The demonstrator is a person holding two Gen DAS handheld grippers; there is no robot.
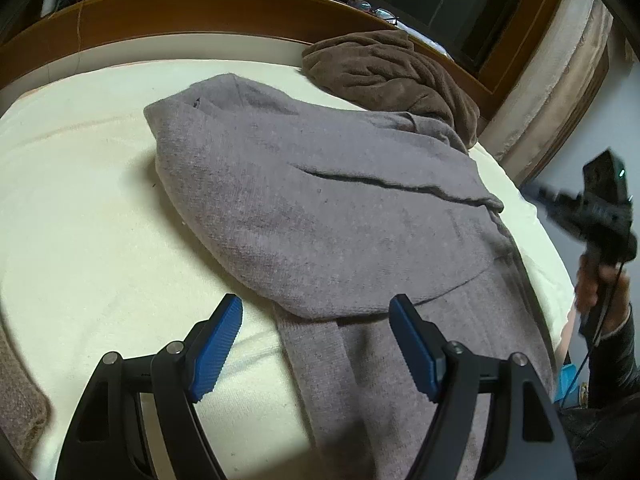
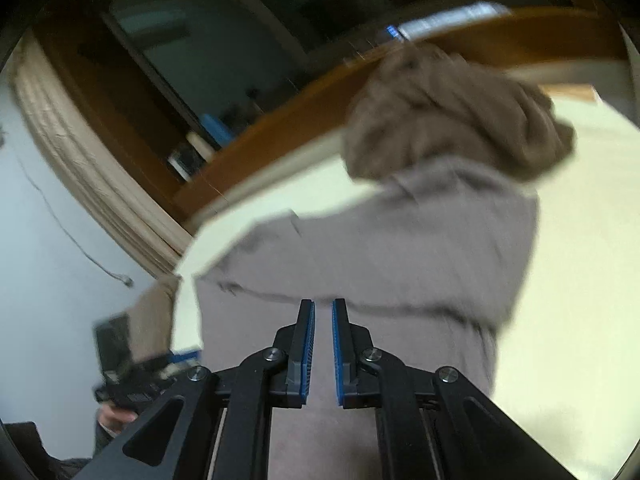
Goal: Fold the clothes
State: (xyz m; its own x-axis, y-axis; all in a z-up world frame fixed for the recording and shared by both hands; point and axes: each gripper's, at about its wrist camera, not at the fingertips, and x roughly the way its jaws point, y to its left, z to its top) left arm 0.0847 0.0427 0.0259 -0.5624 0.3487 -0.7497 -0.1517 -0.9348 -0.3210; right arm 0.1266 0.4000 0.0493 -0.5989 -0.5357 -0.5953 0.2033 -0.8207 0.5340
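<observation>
In the left wrist view the left gripper (image 1: 316, 308) sits nearest, at six o'clock, its blue pads (image 1: 218, 344) spread wide with nothing between them, above the near edge of the grey sweater (image 1: 320, 208). The sweater lies flat on the cream bed cover (image 1: 80, 200), partly folded, its long axis running from five o'clock near the fingers up to about eleven o'clock, where its rounded far end points. It is a soft, fuzzy grey knit with one dark crease across the middle and a narrower band trailing towards the camera. At three o'clock a hand (image 1: 600, 284) holds the right gripper (image 2: 323, 312), whose pads are pressed almost together with only a thin gap, nothing pinched. Farther off, at one o'clock, a crumpled brown garment (image 1: 384, 68) rests against the wooden bed frame (image 1: 160, 12).
</observation>
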